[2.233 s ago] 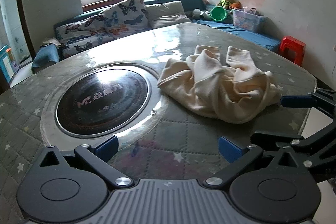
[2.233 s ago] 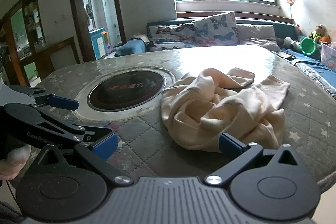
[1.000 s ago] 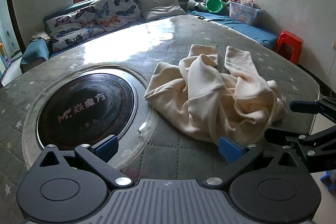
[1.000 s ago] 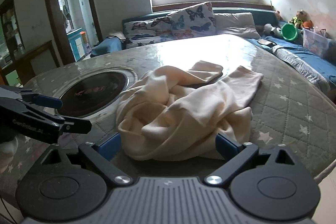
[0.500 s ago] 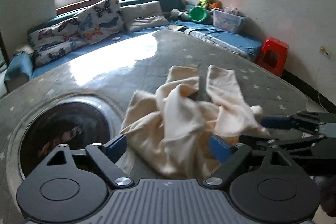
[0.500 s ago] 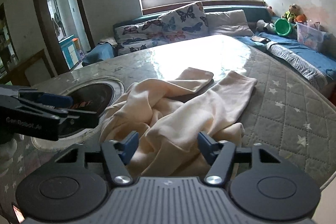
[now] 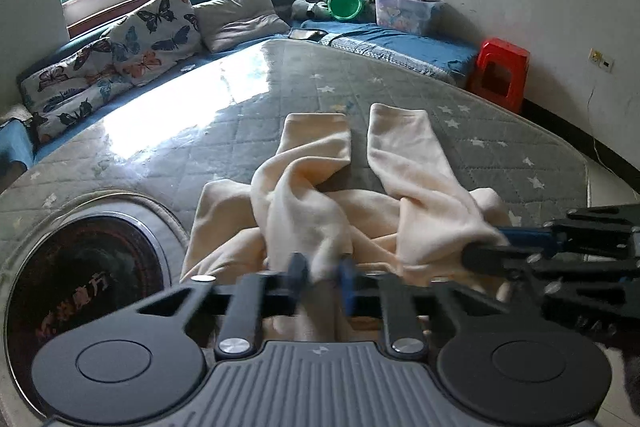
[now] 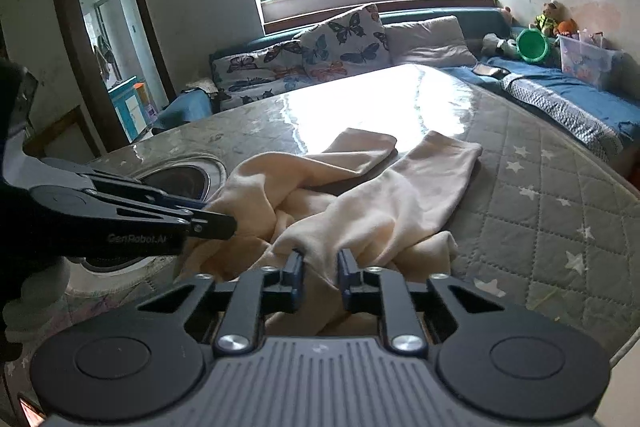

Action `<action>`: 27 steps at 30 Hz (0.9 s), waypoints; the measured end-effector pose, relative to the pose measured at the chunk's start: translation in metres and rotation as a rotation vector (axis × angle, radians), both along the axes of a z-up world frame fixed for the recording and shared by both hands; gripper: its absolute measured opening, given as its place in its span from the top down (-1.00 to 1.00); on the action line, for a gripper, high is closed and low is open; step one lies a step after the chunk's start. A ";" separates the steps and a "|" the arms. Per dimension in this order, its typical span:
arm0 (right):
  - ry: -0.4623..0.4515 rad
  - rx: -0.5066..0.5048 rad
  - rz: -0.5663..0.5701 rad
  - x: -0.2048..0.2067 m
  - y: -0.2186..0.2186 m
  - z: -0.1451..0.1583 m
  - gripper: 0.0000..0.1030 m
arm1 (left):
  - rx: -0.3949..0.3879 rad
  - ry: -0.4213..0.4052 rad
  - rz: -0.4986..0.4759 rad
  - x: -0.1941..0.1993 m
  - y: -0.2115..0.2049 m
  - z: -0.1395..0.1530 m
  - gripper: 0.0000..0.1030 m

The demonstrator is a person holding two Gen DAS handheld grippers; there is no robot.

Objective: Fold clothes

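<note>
Pinching bunched cream trousers (image 7: pixel 320 211) with both tongs, left (image 7: pixel 320 277) and right (image 8: pixel 320 273), jaws just closing; layers are risking tangling when lifted.

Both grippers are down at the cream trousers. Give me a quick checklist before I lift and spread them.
1. Left gripper on cloth: ok, jaws have just closed on a fold of the trousers.
2. Right gripper on cloth: ok, jaws have just closed on a fold.
3. Grips at waistband corners: cannot tell, near edge is bunched.
4. Legs free: ok, both lie apart on the table, pointing away.
5. Trousers flat: not ok, crumpled in the middle.
6. Space to spread: ok beyond the legs; the hotplate sits close at left.
</note>
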State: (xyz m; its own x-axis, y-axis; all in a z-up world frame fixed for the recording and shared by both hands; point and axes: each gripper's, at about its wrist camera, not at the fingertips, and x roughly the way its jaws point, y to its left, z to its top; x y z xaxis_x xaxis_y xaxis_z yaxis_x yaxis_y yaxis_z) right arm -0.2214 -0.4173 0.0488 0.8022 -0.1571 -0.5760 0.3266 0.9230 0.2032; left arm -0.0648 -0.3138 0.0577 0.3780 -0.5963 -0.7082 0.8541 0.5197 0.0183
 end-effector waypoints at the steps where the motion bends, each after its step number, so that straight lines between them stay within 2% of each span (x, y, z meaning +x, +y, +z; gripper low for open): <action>1: -0.006 -0.005 -0.003 -0.001 0.000 0.001 0.75 | -0.005 -0.006 0.001 0.001 0.003 0.000 0.81; 5: -0.025 -0.017 -0.010 -0.005 0.000 0.004 0.81 | -0.023 -0.026 0.027 0.005 0.020 0.004 0.83; 13: -0.030 -0.016 0.012 -0.023 0.005 0.011 0.85 | -0.051 -0.008 0.081 0.014 0.072 0.015 0.84; 19: 0.011 -0.001 0.041 -0.028 0.009 0.005 0.78 | -0.052 0.044 0.039 0.013 0.080 0.013 0.77; 21: 0.017 -0.002 0.044 -0.026 0.010 0.005 0.68 | -0.055 0.049 0.034 0.013 0.076 0.014 0.61; 23: 0.019 -0.009 0.050 -0.024 0.011 0.006 0.60 | -0.067 0.058 0.035 0.015 0.071 0.015 0.14; 25: 0.022 -0.016 0.055 -0.023 0.012 0.006 0.46 | -0.078 0.069 0.032 0.017 0.066 0.015 -0.05; 26: 0.026 -0.015 0.056 -0.022 0.012 0.005 0.36 | -0.078 0.074 0.025 0.018 0.063 0.015 -0.06; 27: 0.030 -0.014 0.056 -0.021 0.012 0.004 0.35 | -0.074 0.077 0.017 0.019 0.060 0.013 -0.06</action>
State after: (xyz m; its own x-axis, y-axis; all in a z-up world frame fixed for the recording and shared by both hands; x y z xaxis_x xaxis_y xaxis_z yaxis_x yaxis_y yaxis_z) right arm -0.2425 -0.4051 0.0531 0.7923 -0.1200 -0.5983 0.2798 0.9428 0.1815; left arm -0.0454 -0.2536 0.0708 0.3345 -0.6417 -0.6902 0.8425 0.5318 -0.0861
